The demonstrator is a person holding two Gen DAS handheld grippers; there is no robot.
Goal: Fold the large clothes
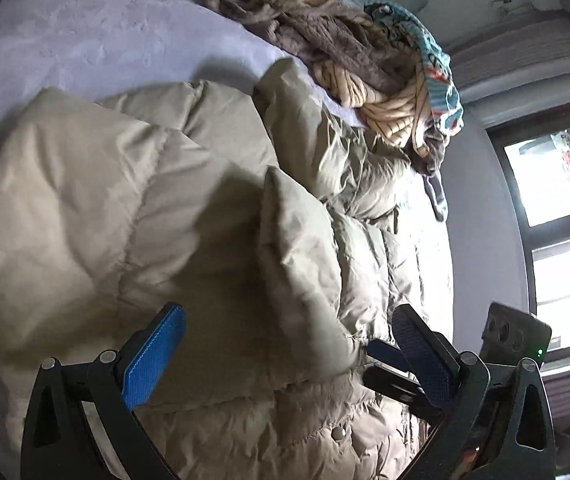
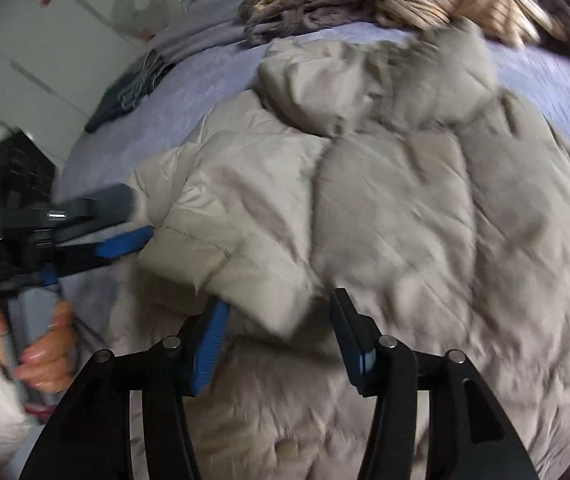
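Note:
A beige puffer coat [image 1: 165, 208] lies spread on a lilac bed, its sleeve folded across the body; it also fills the right wrist view [image 2: 385, 208]. My left gripper [image 1: 285, 344] is open just above the coat, its jaws on either side of the sleeve's cuff end. My right gripper [image 2: 281, 320] is open, with the sleeve cuff [image 2: 261, 284] lying between its blue pads [image 2: 209, 348], not pinched. The left gripper also shows in the right wrist view [image 2: 125, 240] at the left, held by a hand, and looks open.
A heap of brown, cream striped and turquoise clothes [image 1: 349, 52] lies on the bed [image 1: 85, 40] beyond the coat. Dark garments with hangers [image 2: 129, 92] lie near the bed's far left edge. A window [image 1: 557, 208] is at the right; a wardrobe [image 2: 25, 40] stands at the left.

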